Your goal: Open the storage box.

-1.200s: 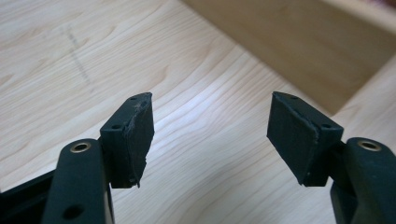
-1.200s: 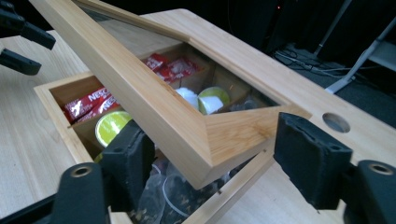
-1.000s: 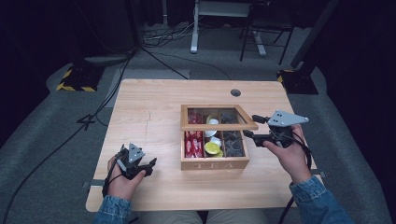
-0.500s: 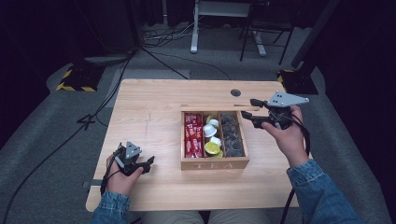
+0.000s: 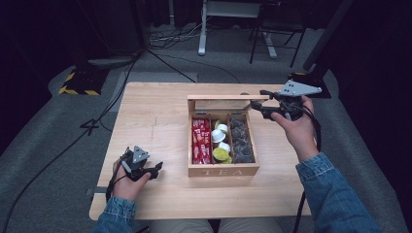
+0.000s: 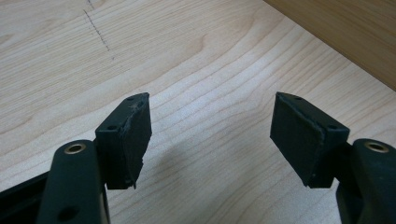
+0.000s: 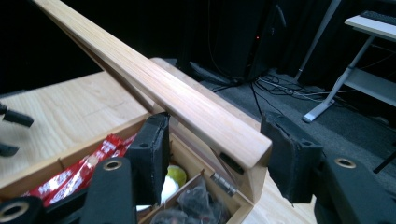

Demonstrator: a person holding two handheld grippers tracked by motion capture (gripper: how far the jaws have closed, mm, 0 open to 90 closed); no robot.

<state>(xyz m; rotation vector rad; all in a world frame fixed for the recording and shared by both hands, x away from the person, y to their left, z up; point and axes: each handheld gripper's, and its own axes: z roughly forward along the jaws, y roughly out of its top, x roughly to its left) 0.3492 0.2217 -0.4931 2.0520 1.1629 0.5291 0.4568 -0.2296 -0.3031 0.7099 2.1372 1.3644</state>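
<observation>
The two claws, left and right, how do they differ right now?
The left claw lies low on the table with nothing between its jaws; the right claw is raised at the tea box, its jaws astride the lid edge. The left has kept its gap; the right's jaws have just been closing. Both are hand-held, with black pads.

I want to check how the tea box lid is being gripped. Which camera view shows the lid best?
The right gripper view: the lid runs slanted between the right gripper, whose jaws have just been closing around its corner. The high view shows the lid raised at the box's far edge, small. The left gripper view looks at bare table.
</observation>
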